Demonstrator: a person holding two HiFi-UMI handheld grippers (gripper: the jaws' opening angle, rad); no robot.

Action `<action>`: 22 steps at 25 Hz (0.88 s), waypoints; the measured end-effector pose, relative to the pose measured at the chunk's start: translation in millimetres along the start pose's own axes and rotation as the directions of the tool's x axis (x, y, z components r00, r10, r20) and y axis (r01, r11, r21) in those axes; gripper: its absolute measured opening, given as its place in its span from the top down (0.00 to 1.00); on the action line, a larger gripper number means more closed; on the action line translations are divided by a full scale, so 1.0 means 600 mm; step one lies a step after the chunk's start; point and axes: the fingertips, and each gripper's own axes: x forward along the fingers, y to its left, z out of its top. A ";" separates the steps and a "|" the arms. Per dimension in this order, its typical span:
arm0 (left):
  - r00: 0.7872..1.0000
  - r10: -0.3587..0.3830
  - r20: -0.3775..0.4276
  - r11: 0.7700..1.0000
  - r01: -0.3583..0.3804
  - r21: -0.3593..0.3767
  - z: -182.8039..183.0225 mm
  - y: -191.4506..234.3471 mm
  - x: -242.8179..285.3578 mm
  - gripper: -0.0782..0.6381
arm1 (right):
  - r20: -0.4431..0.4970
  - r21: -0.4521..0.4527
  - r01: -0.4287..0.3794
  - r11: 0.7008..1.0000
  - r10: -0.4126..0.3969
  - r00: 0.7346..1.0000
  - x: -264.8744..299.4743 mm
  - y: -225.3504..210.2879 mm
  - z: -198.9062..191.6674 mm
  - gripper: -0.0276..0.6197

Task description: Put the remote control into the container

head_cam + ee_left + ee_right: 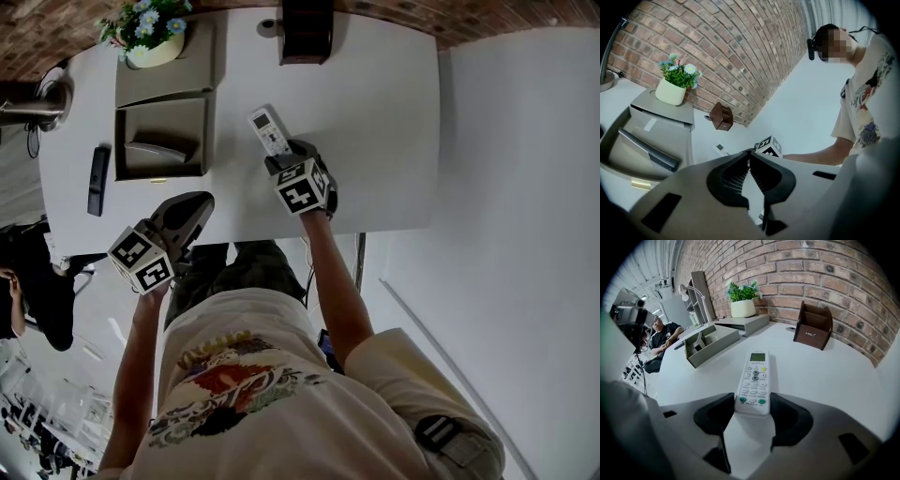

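A white remote control (269,129) (753,380) lies flat on the white table (375,141), its screen end pointing away from me. My right gripper (286,156) (752,402) angles down onto its near end, and both pads sit against the remote's sides with no gap showing. The grey open container (202,131) (710,341) stands to the left of the remote, with a grey object lying inside it. My left gripper (201,200) (750,153) hovers near the table's front edge below the container, its tips together and nothing between them.
Behind the container sits a grey closed box (164,75) with a potted plant (150,33) on top. A brown pen holder (307,33) (813,326) stands at the back. A black remote (97,178) lies at the far left, near a desk lamp (37,108).
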 end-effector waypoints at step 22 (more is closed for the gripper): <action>0.997 0.006 0.081 0.999 -0.009 0.044 0.019 -0.011 -0.051 0.88 | 0.190 0.105 -0.017 0.994 -0.004 0.982 -0.082 0.001 0.068 0.58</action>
